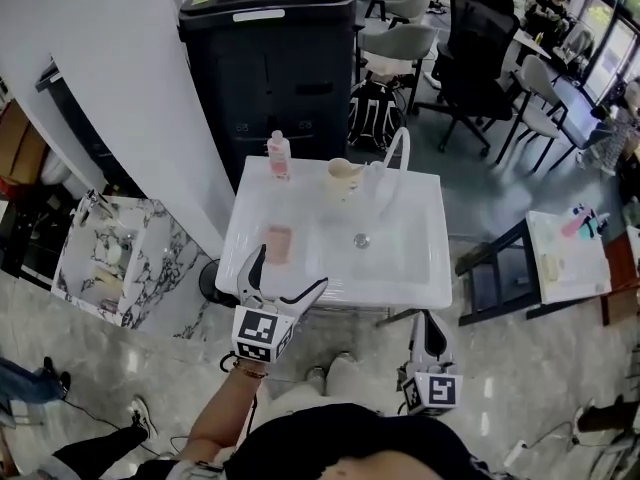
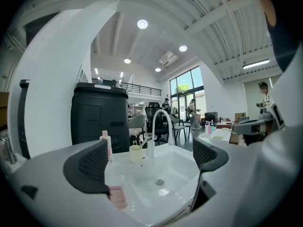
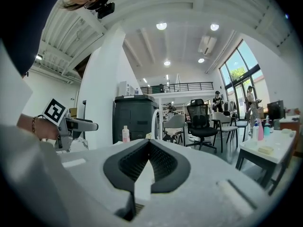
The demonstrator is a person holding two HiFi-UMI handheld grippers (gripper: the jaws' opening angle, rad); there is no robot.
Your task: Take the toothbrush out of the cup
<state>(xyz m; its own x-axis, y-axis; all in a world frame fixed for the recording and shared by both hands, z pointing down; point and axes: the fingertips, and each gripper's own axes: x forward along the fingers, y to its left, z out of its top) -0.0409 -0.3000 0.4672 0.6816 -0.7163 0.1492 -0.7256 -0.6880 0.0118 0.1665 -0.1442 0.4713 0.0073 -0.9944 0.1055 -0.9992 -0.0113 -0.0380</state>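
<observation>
A pale yellow cup (image 1: 343, 178) stands at the back of the white sink (image 1: 425, 288), left of the faucet. In the left gripper view the cup (image 2: 136, 153) holds a white toothbrush (image 2: 144, 144) that leans right toward the faucet base. My left gripper (image 1: 290, 268) is open over the sink's front left corner, well short of the cup, with nothing between its fingers (image 2: 92, 167). My right gripper (image 1: 429, 320) hangs below the sink's front edge, and in its own view it (image 3: 147, 149) is shut on nothing.
A pink bottle (image 1: 279, 154) stands at the sink's back left and a pink soap bar (image 1: 278, 243) lies near the front left. The white arched faucet (image 1: 396, 161) rises beside the cup. A black bin (image 1: 270, 58) stands behind the sink, and a side table (image 1: 566, 258) to the right.
</observation>
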